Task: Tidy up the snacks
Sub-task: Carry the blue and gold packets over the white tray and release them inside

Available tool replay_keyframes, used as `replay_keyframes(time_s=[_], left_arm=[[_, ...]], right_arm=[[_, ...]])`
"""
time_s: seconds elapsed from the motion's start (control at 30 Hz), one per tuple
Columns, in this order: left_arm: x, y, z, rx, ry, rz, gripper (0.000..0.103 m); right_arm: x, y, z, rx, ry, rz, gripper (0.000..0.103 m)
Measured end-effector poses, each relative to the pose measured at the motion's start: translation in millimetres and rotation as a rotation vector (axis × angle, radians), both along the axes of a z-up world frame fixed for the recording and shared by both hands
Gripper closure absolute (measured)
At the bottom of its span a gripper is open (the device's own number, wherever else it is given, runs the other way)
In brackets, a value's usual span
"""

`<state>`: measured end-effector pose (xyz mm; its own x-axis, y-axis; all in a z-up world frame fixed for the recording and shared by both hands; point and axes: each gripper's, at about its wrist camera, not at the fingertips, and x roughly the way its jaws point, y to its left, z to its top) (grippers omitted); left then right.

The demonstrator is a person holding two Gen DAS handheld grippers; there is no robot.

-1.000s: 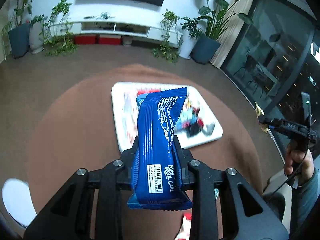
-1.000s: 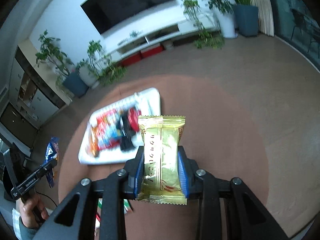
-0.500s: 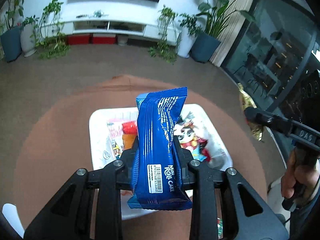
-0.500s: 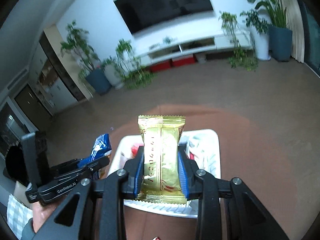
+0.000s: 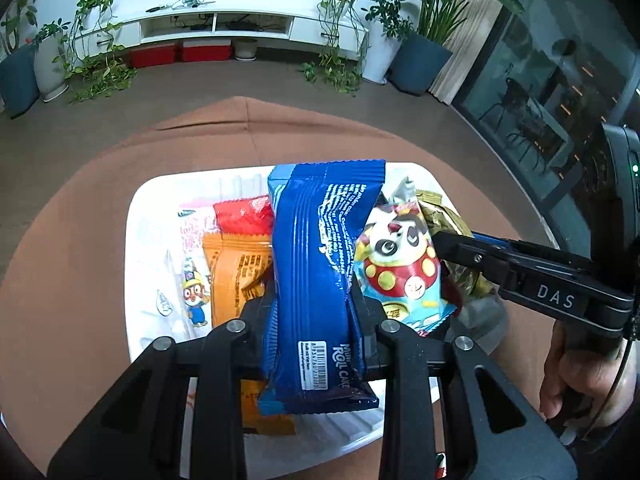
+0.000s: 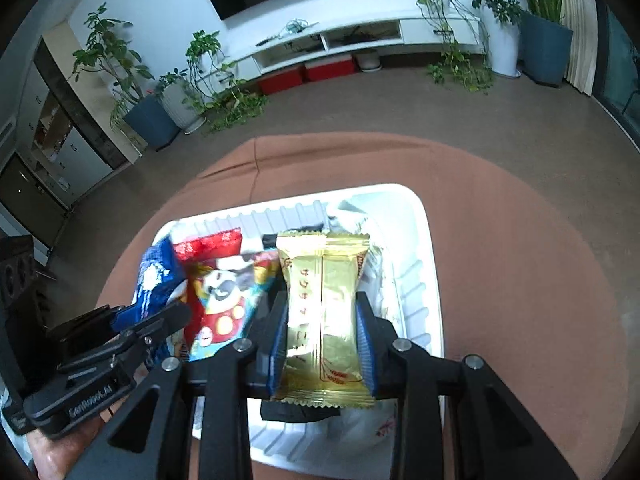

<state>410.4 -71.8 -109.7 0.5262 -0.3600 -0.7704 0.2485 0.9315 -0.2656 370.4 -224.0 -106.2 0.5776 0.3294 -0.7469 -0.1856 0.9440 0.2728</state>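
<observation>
My left gripper (image 5: 314,300) is shut on a blue roll-cake packet (image 5: 320,264) and holds it upright over the white tray (image 5: 148,200). My right gripper (image 6: 322,320) is shut on a gold wafer packet (image 6: 322,300), held over the same tray (image 6: 424,240). In the tray lie an orange packet (image 5: 232,276), a red packet (image 5: 240,218), a panda-print packet (image 5: 400,256) and a white cartoon-print packet (image 5: 188,264). The right gripper (image 5: 452,246) comes in from the right in the left wrist view. In the right wrist view the left gripper (image 6: 160,320) enters from the left.
The tray sits on a round brown table (image 5: 68,280). Beyond it are a brown floor, a white TV cabinet (image 5: 216,28), potted plants (image 5: 416,60) and glass doors at the right. A person's hand (image 5: 584,372) holds the right gripper's handle.
Both grippers have come closer to the tray and lower, each with its packet still in its grip; the tray now fills the middle of both views and the grippers are side by side.
</observation>
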Motion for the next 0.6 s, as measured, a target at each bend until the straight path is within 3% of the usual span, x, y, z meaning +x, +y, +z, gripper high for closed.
replay_keyframes(time_s=[0.27, 0.47, 0.57, 0.6], left_arm=[[18.2, -8.8, -29.7, -0.017, 0.048, 0.004, 0.077], [25.3, -11.5, -36.6, -0.023, 0.037, 0.014, 0.075], [16.2, -6.2, -34.4, -0.029, 0.036, 0.016, 0.071], [16.4, -7.8, -35.2, -0.023, 0.033, 0.013, 0.063]], right_arm=[[-6.0, 10.6, -12.5, -0.026, 0.003, 0.017, 0.07], [-8.4, 15.5, -11.2, -0.04, -0.005, 0.025, 0.068], [-8.0, 12.7, -10.3, -0.032, -0.007, 0.016, 0.055], [-8.4, 13.2, -9.7, -0.033, -0.011, 0.015, 0.053]])
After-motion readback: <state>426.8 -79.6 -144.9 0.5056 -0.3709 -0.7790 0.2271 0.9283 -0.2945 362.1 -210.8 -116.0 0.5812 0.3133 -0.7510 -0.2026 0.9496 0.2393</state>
